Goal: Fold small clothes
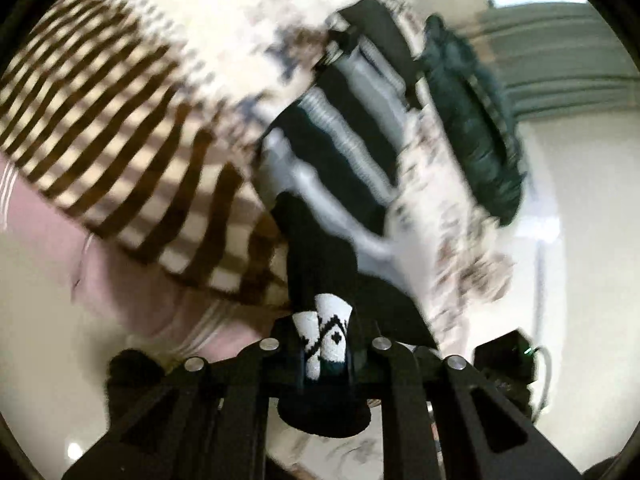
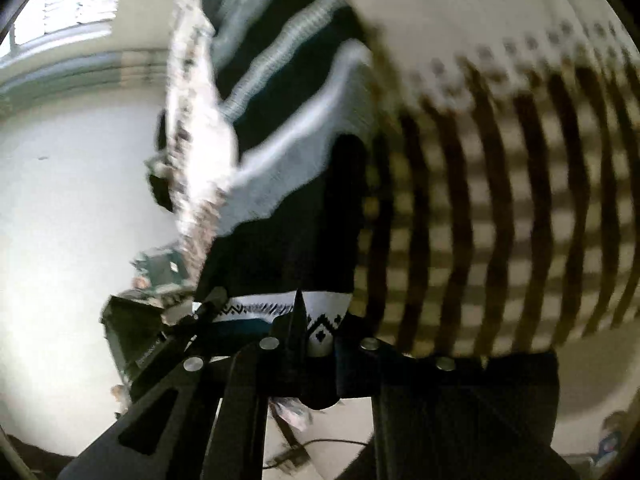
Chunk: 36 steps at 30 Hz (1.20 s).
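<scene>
A black knit garment with grey and white stripes (image 1: 340, 152) hangs stretched away from both grippers, blurred. Its hem is a white band with a black zigzag pattern (image 1: 328, 332). In the left wrist view my left gripper (image 1: 326, 344) is shut on that hem, bunched between the fingers. The right wrist view shows the same garment (image 2: 288, 208), with its patterned band (image 2: 256, 306) running sideways. My right gripper (image 2: 312, 324) is shut on the band at its right end.
A cream cloth with brown stripes (image 1: 120, 120) (image 2: 500, 220) lies behind the garment on a patterned cover (image 1: 240, 20). Pink fabric (image 1: 120, 264) sits lower left. A dark green bundle (image 1: 472, 120) lies at the cover's edge. A black box with a cable (image 1: 508, 356) stands right; pale floor beyond.
</scene>
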Each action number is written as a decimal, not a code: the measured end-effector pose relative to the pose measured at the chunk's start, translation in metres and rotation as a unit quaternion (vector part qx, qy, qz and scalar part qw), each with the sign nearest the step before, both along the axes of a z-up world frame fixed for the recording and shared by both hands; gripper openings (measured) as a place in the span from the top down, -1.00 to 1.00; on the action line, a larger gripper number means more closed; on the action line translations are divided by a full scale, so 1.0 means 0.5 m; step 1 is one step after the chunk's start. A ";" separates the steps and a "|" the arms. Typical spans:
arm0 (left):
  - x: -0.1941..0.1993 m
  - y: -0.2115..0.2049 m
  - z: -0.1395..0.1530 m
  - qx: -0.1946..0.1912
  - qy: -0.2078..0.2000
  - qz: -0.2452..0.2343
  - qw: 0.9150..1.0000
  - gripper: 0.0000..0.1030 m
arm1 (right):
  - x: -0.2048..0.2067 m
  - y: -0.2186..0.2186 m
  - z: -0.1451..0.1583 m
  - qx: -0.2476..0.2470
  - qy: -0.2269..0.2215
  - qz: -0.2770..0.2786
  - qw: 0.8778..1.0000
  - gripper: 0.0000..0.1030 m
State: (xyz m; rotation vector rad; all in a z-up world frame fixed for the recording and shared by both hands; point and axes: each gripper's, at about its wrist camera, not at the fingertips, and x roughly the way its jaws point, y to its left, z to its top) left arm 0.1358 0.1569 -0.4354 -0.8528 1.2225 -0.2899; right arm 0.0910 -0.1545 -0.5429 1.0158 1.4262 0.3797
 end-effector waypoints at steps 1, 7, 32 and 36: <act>0.019 -0.003 0.011 -0.008 -0.007 0.004 1.000 0.79 | 0.016 -0.003 0.021 0.008 -0.010 -0.009 1.000 0.81; 0.156 -0.038 0.074 -0.018 -0.042 -0.003 0.999 0.79 | 0.143 -0.049 0.134 0.022 -0.076 -0.031 0.996 0.81; -0.061 -0.021 0.008 0.030 0.081 0.036 0.996 0.79 | 0.000 -0.006 0.068 -0.014 0.005 0.050 0.999 0.81; 0.005 -0.014 0.077 0.002 0.028 0.058 0.998 0.81 | 0.025 -0.026 0.100 -0.003 -0.012 0.032 0.999 0.81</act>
